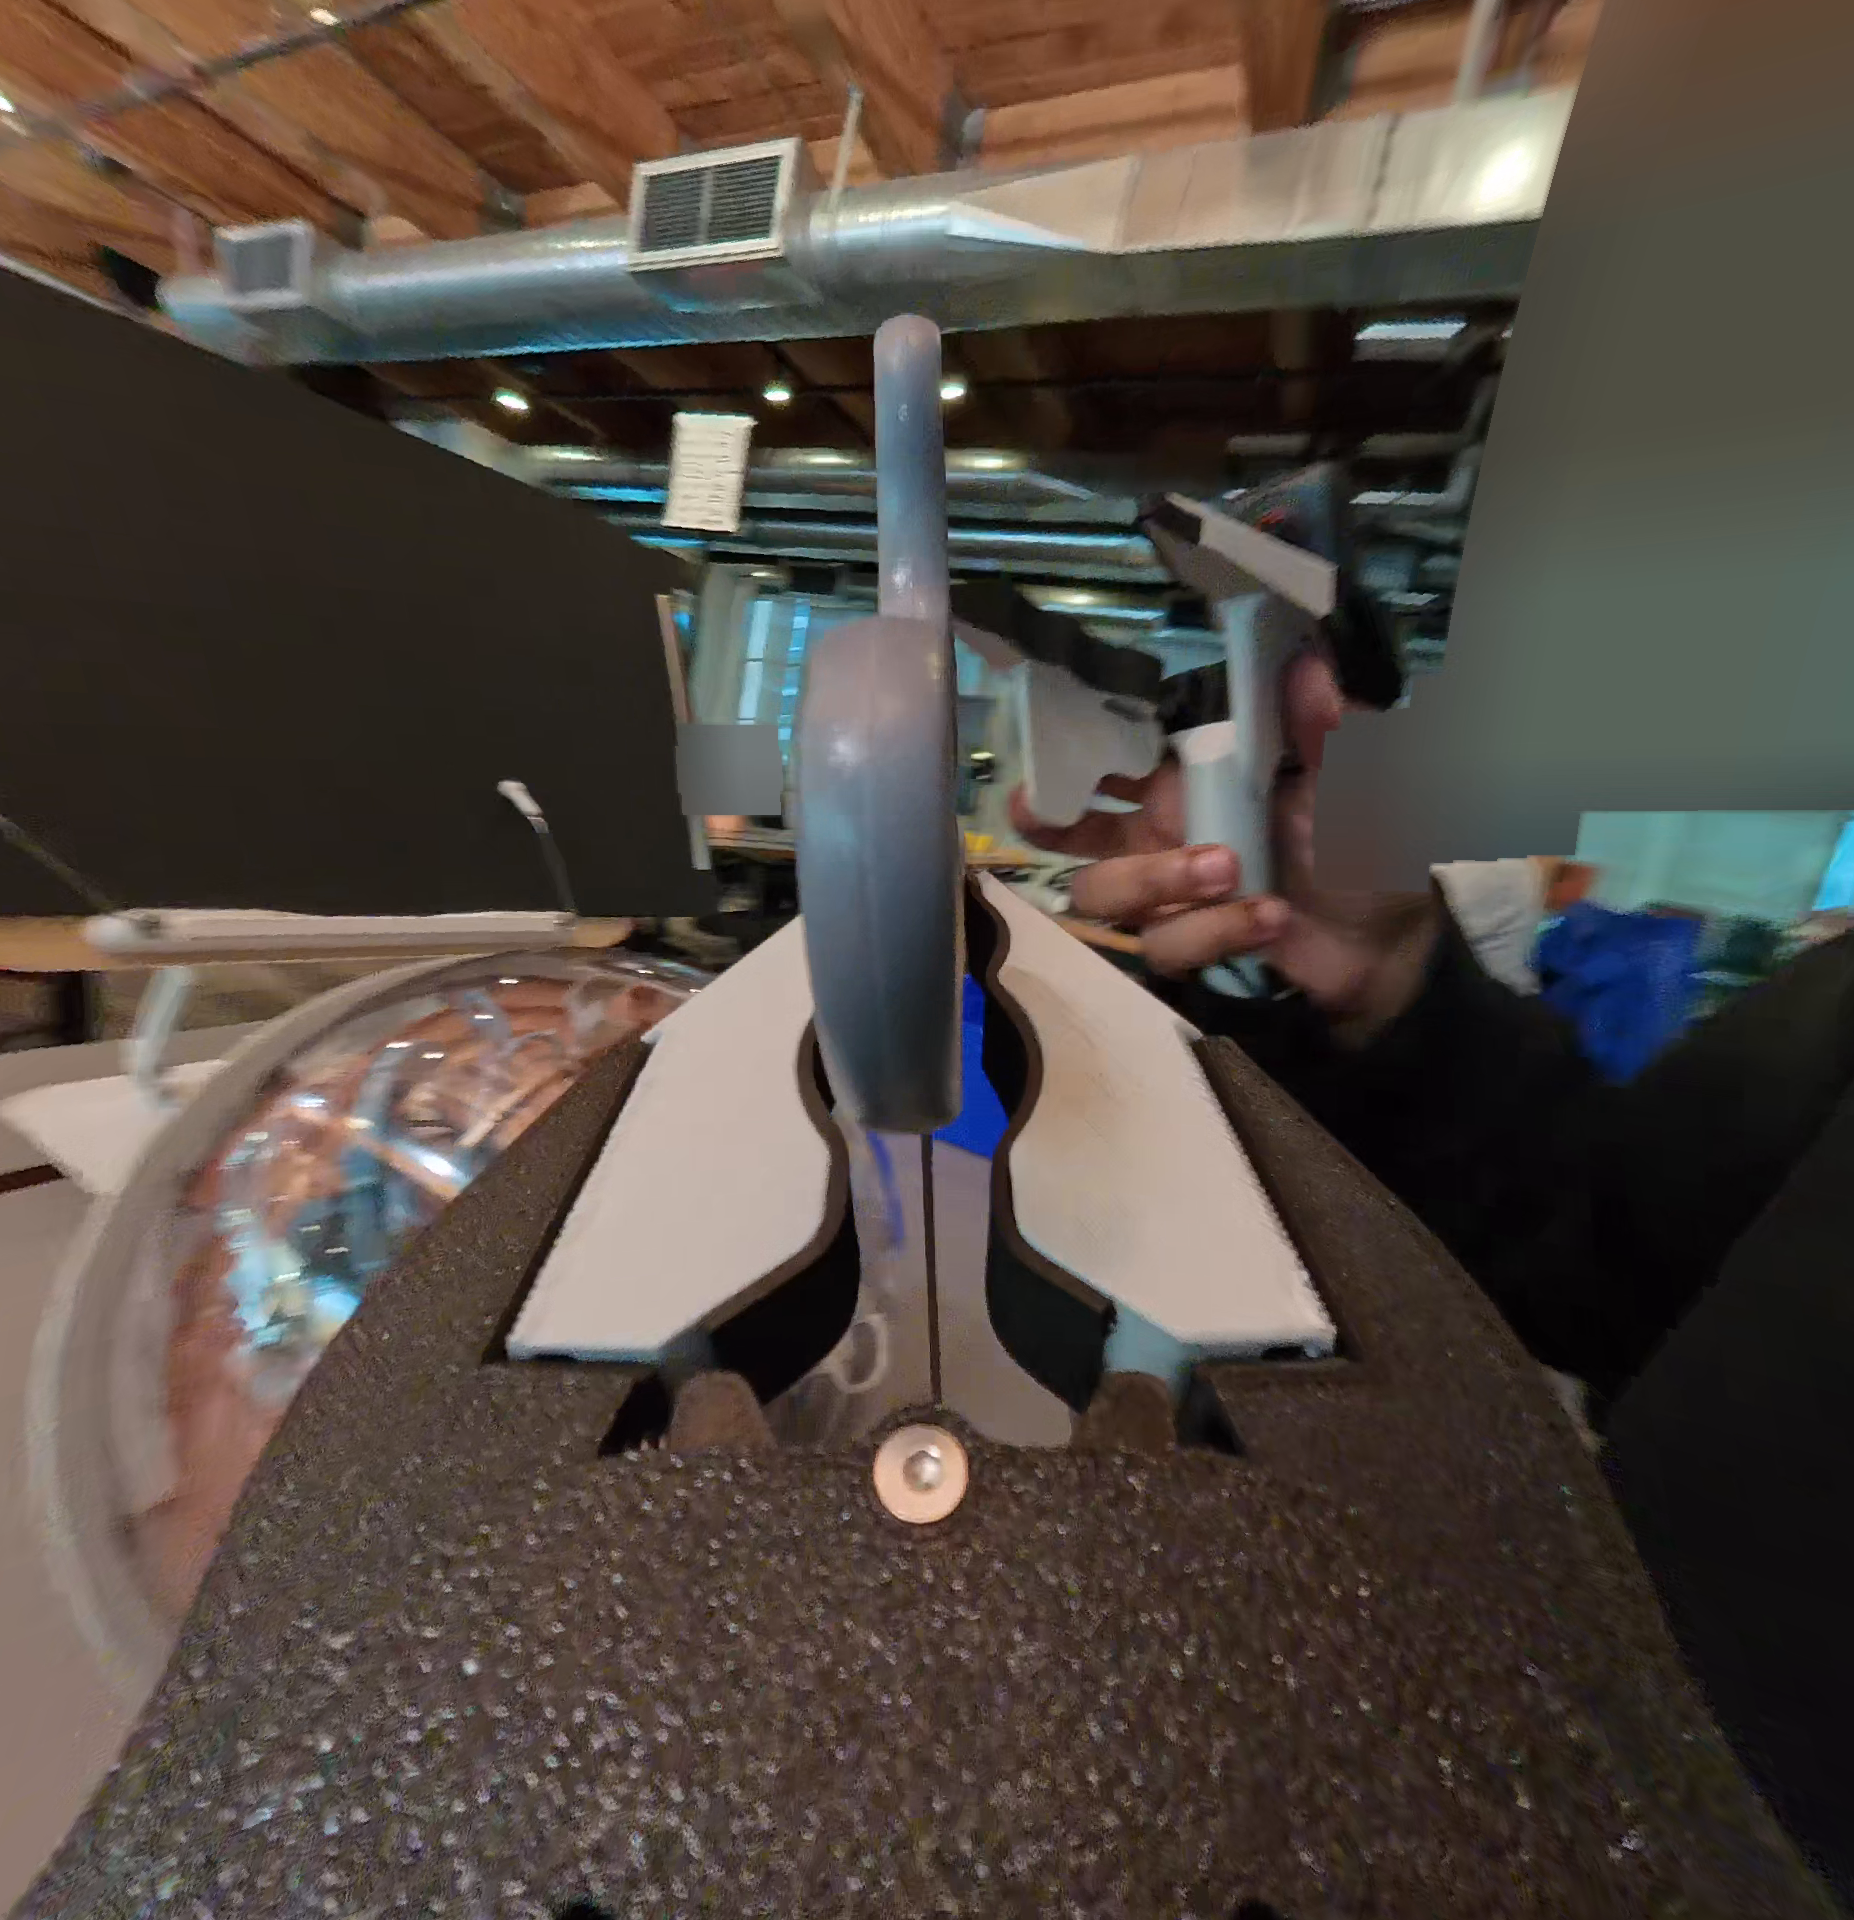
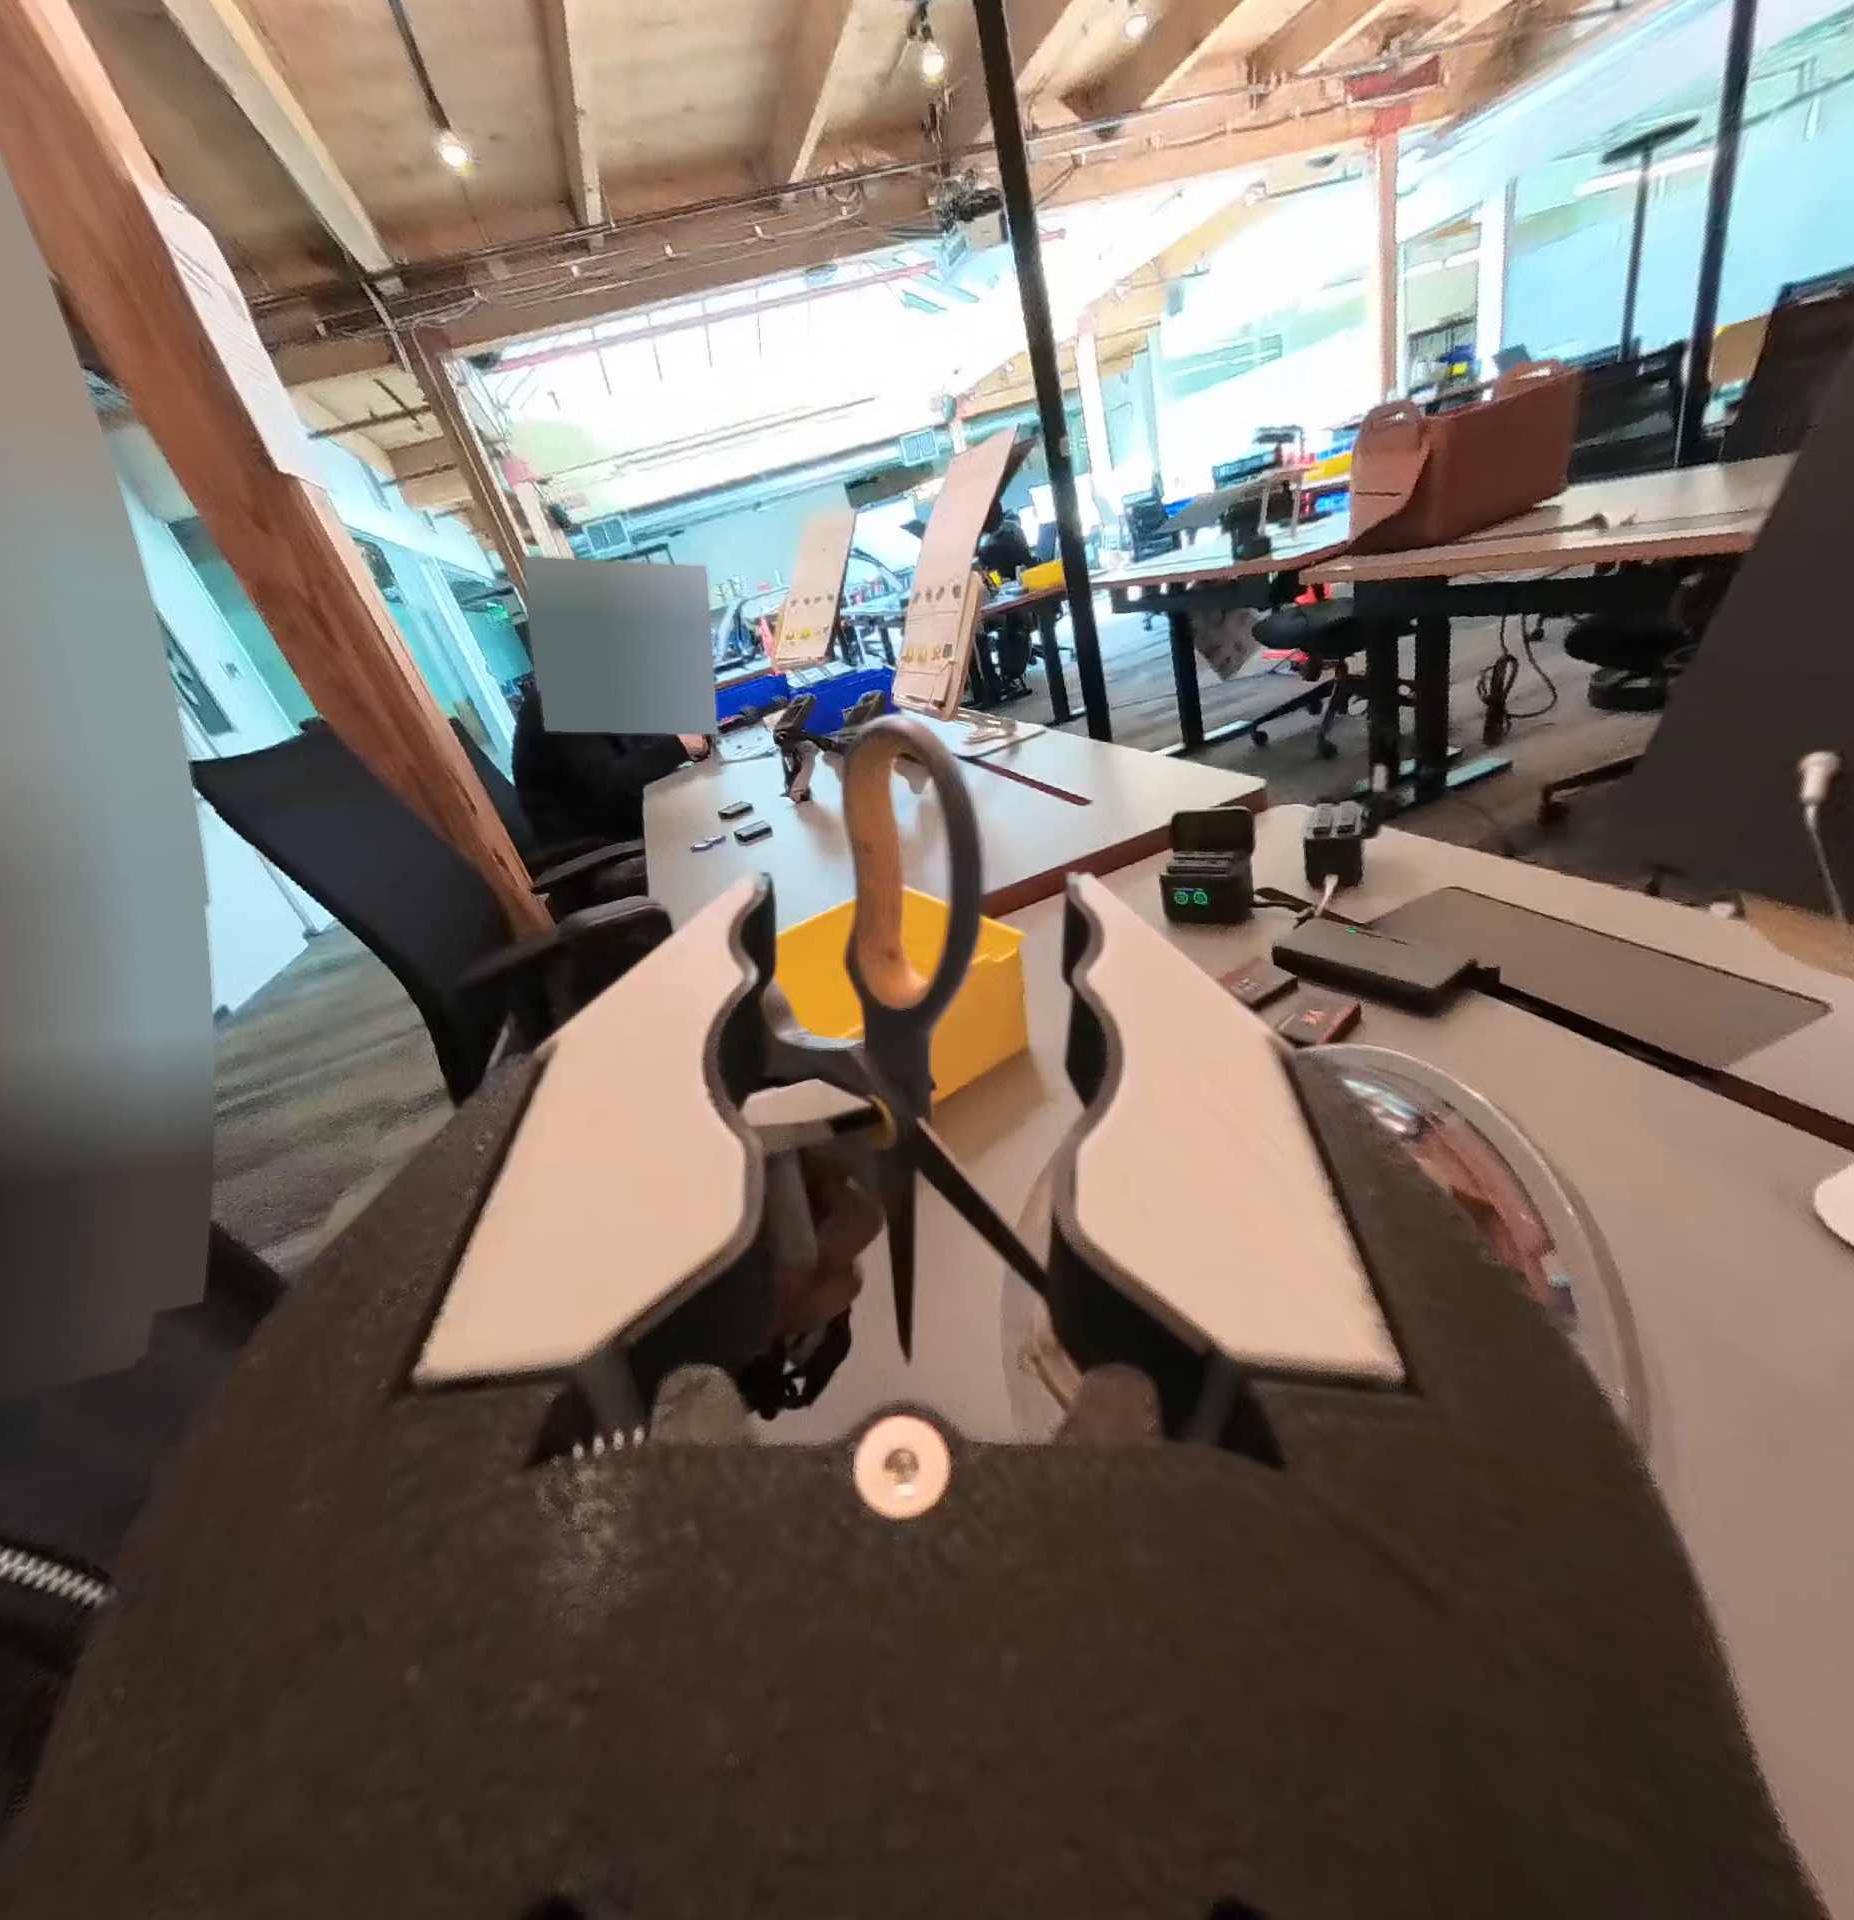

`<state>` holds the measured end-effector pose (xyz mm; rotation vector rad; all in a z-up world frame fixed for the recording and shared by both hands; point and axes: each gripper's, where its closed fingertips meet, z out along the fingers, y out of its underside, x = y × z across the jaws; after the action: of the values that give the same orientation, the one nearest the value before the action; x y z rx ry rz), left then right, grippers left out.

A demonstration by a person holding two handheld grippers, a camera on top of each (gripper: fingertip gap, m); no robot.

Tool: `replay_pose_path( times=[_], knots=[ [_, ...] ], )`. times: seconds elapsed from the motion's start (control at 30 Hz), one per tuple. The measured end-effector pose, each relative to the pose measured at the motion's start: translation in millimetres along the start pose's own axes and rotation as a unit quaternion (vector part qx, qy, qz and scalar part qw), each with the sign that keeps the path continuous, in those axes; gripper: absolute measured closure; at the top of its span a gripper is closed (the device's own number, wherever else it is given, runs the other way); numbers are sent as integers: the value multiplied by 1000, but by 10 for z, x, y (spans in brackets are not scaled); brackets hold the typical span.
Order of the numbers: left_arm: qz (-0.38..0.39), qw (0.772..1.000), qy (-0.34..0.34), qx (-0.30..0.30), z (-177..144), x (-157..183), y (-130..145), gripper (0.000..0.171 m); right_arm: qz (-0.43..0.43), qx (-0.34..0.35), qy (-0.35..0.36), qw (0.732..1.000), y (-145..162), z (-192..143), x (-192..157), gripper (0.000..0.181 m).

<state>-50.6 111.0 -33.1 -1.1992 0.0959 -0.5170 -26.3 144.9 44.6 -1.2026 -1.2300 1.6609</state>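
Left wrist view first: the left gripper (image 1: 887, 997) is clamped on the grey handle of the scissors (image 1: 881, 831), which stands up edge-on between the white fingers (image 1: 725, 1122), one handle loop rising toward the ceiling duct (image 1: 798, 239). A clear glass bowl (image 1: 279, 1195) curves in at lower left, over the pale table (image 1: 29, 1299). Off to the right, a hand (image 1: 1214, 904) grips the handle of the other gripper, blurred with motion. Over to the right wrist view: the right gripper (image 2: 918, 935) stands wide open, its fingers well apart, and the scissors (image 2: 907, 935) sit in the gap, grey loop up and the two black blades crossed, pointing back toward the camera. The lower handle seems to touch the left-hand finger (image 2: 611, 1143), though it is hard to be sure. Behind the scissors lies a yellow bin (image 2: 996, 987) on the table; farther right, a black charging case (image 2: 1209, 868) and a dark pad (image 2: 1629, 977).
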Motion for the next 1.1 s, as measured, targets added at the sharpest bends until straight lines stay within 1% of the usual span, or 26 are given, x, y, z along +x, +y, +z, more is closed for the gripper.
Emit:
replay_pose_path(
  times=[0.07,0.13,0.17,0.27,0.33,0.4,0.43,0.5,0.53,0.57,0.63,0.73,0.83,0.9,1.0,1.1],
  knots=[
    [46,998,-46,-6,-19,-63,-18,157,-11,21,-23,999,-59,-3,-190,134],
    [78,995,-65,-11,-20,-62,-29,157,-9,38,-31,999,-65,39,-308,136],
    [92,993,-71,-14,-8,-48,-25,157,-11,35,-30,999,-16,80,-342,135],
    [150,984,-88,-41,82,31,66,157,-31,14,0,999,138,200,-276,135],
    [200,972,-102,-62,143,104,161,158,-55,17,21,998,116,222,-210,139],
    [237,963,-114,-66,177,184,209,157,-82,14,43,996,71,209,-172,162],
    [250,959,-119,-63,190,227,206,157,-92,11,48,995,57,207,-165,168],
    [288,946,-133,-65,207,271,198,153,-92,-3,30,995,46,219,-221,169],
    [303,941,-135,-65,214,295,193,154,-90,-10,23,996,32,220,-233,169],
    [308,940,-131,-65,223,328,193,153,-92,-13,21,995,12,213,-225,169],
    [290,948,-121,-49,205,381,139,150,-103,8,25,994,-127,153,-207,169],
    [234,967,-95,-26,121,413,-12,139,-153,54,59,985,-477,-30,-94,169],
    [163,982,-95,-17,26,216,-156,139,-197,72,92,973,-762,-143,90,169],
    [133,983,-117,-45,-17,-54,-100,140,-207,77,106,970,-888,-156,229,170],
    [125,972,-160,-116,-26,-482,170,142,-216,78,108,967,-1015,-50,386,170],
    [143,962,-191,-130,-7,-700,259,152,-205,75,88,972,-1136,156,505,170]
  ],
)
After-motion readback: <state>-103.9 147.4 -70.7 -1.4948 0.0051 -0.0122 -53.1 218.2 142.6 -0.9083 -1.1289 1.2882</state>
